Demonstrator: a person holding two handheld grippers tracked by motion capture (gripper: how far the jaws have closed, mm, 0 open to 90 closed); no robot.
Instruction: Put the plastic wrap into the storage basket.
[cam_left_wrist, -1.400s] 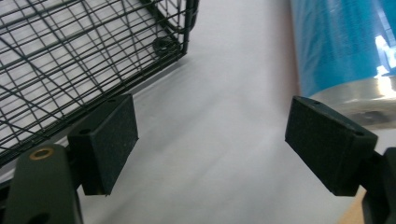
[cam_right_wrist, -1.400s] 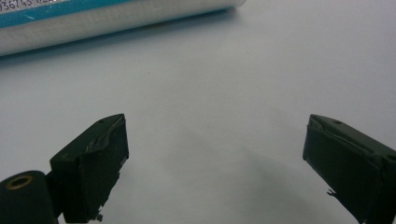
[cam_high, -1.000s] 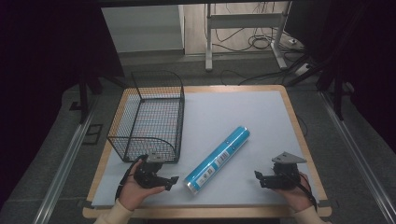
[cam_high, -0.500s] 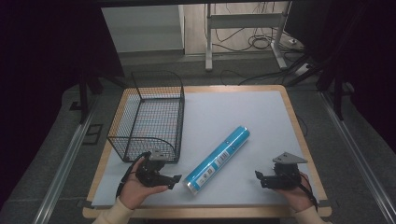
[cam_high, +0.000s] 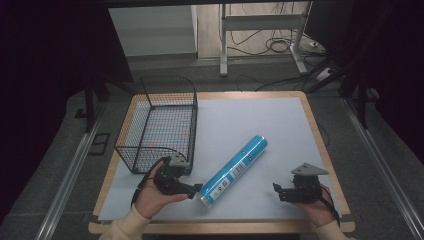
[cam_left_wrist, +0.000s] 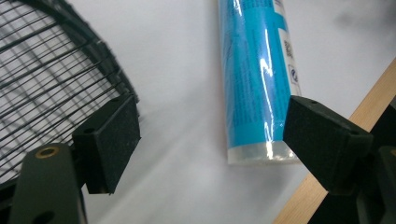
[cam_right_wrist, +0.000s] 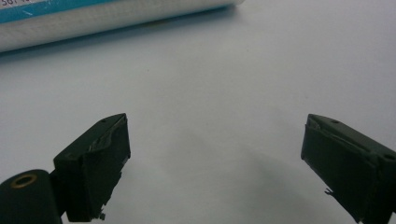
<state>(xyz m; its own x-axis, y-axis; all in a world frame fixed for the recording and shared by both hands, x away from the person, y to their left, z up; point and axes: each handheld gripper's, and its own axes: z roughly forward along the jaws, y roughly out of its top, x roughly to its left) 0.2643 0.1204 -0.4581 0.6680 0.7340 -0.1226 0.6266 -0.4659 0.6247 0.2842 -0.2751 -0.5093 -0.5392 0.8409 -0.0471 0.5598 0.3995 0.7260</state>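
Seen from the high view, a blue tube (cam_high: 234, 170) lies diagonally on the white mat (cam_high: 250, 125) of the wooden table (cam_high: 312, 120), its near end just beside the left gripper (cam_high: 196, 189). A black wire basket (cam_high: 160, 122) stands at the table's left. The right gripper (cam_high: 278, 192) is held well apart from the tube, near the front right corner.

Along the left gripper view, the jaws stand spread and have just been opening; the tube's clear-capped end (cam_left_wrist: 261, 84) sits between them, close to one pad (cam_left_wrist: 322, 140), with the basket's curved rim (cam_left_wrist: 56, 84) beside the other.

Along the right gripper view, the jaws gape wide over bare mat (cam_right_wrist: 210, 116), pinching nothing; the tube (cam_right_wrist: 93, 18) lies across the top, apart from them.
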